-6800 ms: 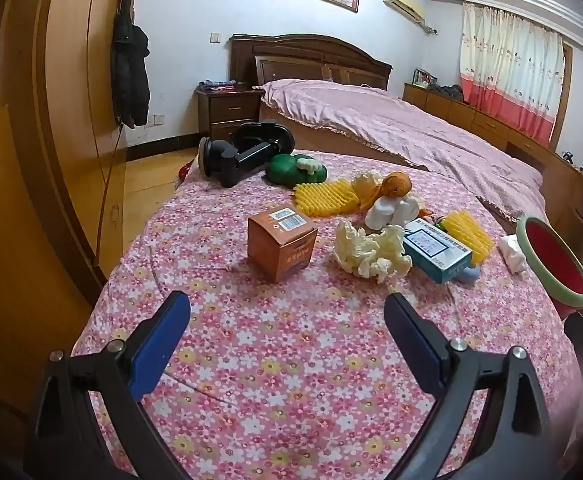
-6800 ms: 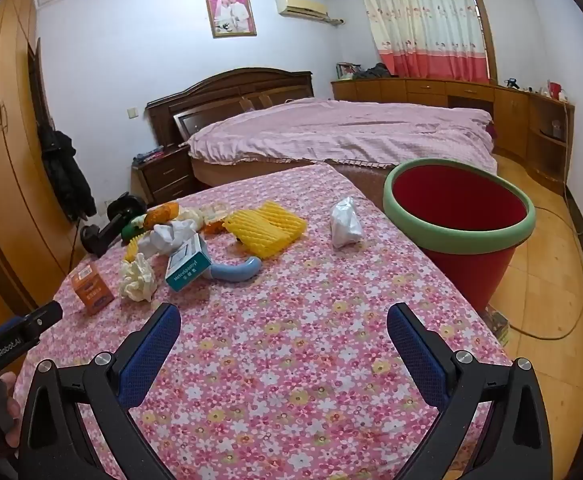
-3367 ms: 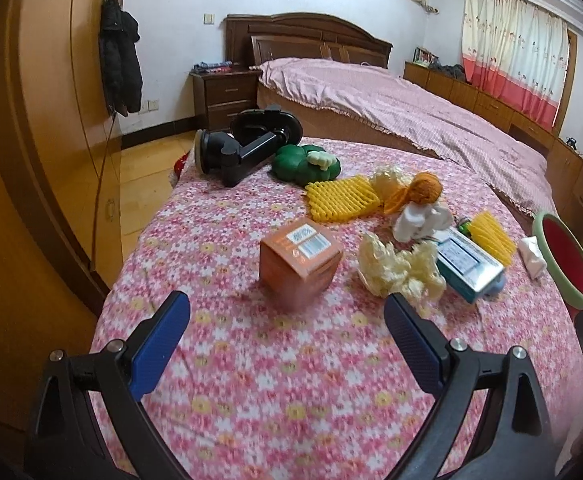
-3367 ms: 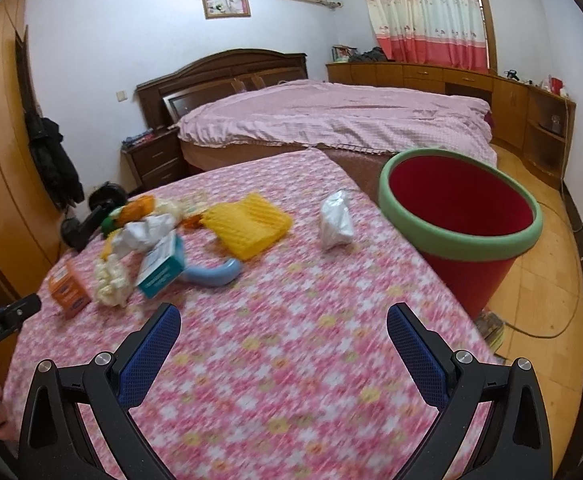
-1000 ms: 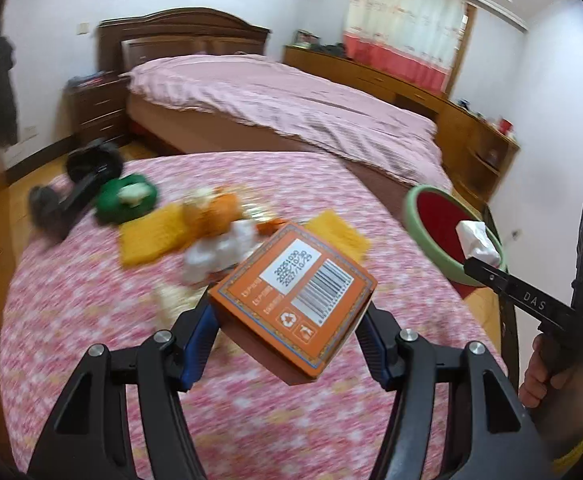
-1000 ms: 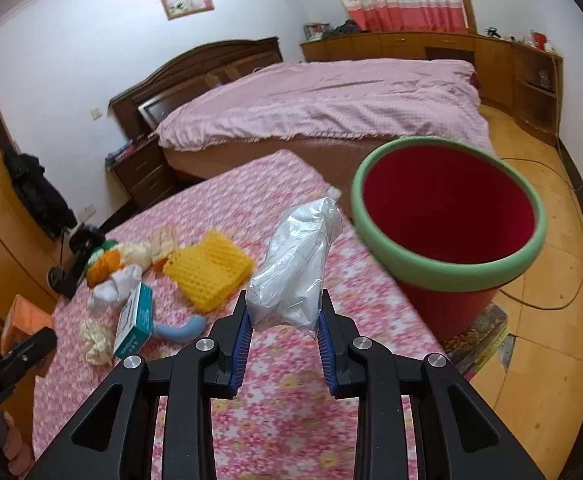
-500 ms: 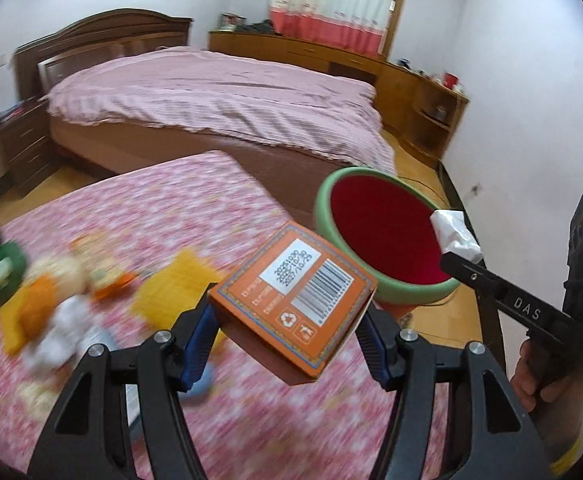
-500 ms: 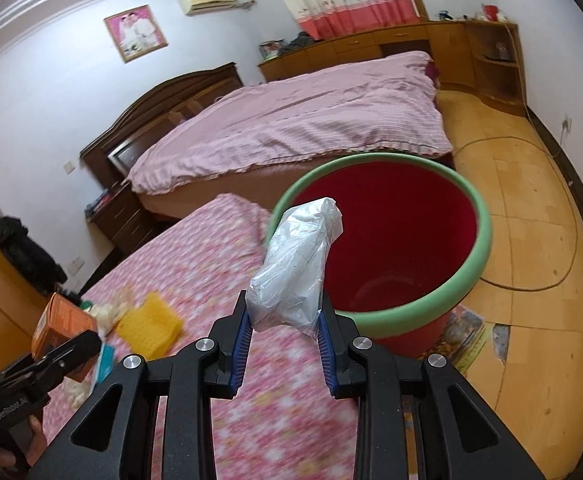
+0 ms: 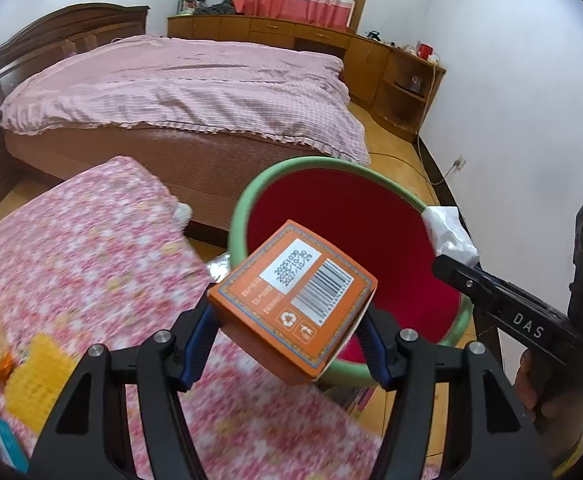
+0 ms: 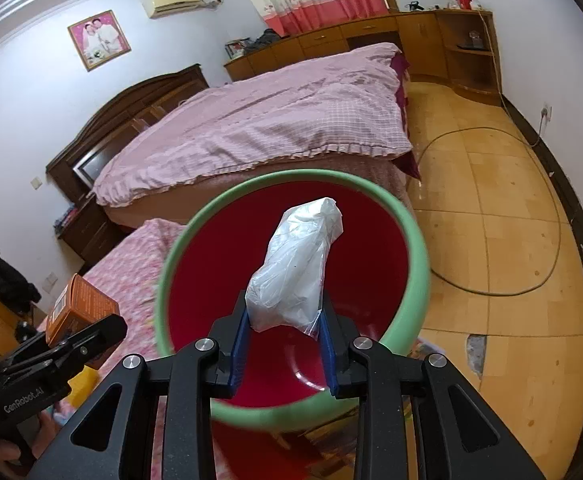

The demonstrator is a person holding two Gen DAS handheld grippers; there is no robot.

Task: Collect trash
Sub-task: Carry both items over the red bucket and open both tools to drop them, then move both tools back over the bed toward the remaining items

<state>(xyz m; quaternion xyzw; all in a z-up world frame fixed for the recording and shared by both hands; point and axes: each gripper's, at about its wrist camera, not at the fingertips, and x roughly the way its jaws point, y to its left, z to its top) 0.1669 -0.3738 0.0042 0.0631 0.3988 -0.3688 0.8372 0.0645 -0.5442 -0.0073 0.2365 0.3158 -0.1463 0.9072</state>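
A: Left hand-held gripper (image 9: 287,344) — jaws clamped on the orange carton (image 9: 291,300), pads on two opposite side walls, barcode face up and tilted. Carton hangs past the desk's (image 9: 91,248) right edge, over the near rim of the red bin (image 9: 355,232)

B: How does it handle?

A: Looks like thin cardboard, light, probably empty. Stiff at the edges, soft mid-panel. I judge a hard squeeze would dent the walls; the flat sides give a sure hold, low down near the corners where the board is strongest

B: And the right?

A: Right hand-held gripper (image 10: 283,340) — jaws closed on the crumpled plastic bag (image 10: 295,272), pinching its lower end; the rest stands up loose above the pads. It sits over the mouth of the bin, green rim (image 10: 415,256) around it in the right wrist view

B: Bag's character?

A: Very light, soft, slick film, no shape of its own. Best taken on a bunched fold, as here; a single layer would likely slide out. On release it may cling to a pad or drift, so low and central over the opening seems wise

B: What's left on the desk?

A: Yellow mesh piece (image 9: 35,380) near the front-left corner, other bits beside it too blurred to name
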